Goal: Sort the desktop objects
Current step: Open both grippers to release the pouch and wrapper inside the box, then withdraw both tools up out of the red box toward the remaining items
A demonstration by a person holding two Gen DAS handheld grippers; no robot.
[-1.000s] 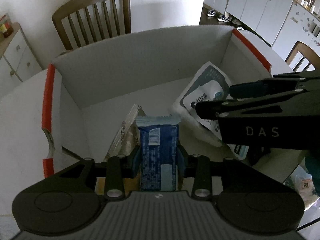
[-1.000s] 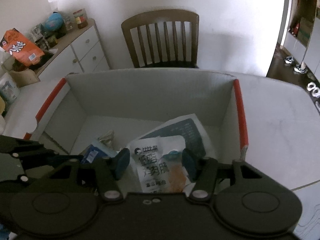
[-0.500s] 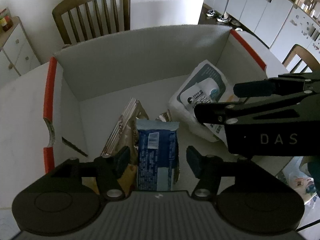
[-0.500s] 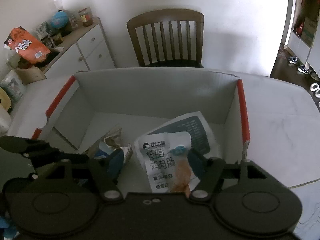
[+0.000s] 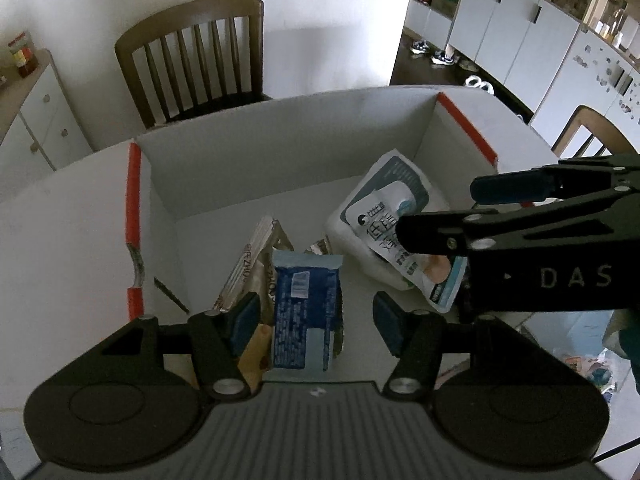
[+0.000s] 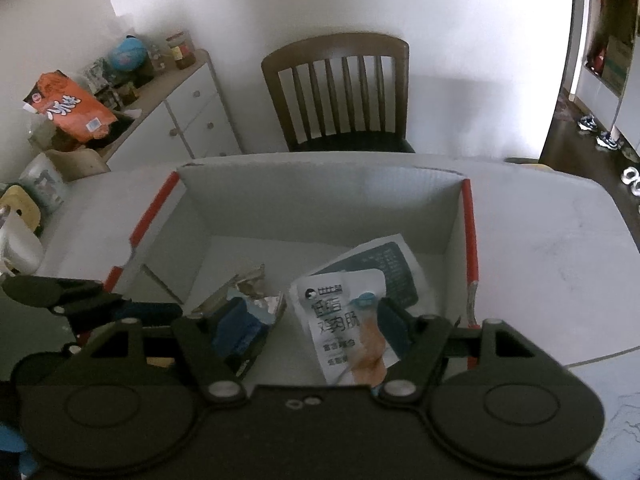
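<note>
Now blue packet (image 5: 306,312) between open left tool (image 5: 316,320) fingers, untouched

Both views are dimly lit, with brighter daylight seen at the right. Straight lines are bent by fisheye distortion towards the edges, and slight blur is noted throughout.

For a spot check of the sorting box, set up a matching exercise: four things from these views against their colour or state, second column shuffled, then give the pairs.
Things:
1. blue snack packet
2. white pouch
3. left gripper
4. box rim

Colour or state:
A. open, above the box
B. red edging
C. lying in the box, on the left side
D. lying in the box, on a larger white-and-dark bag

Pairs: 1-C, 2-D, 3-A, 4-B
</note>
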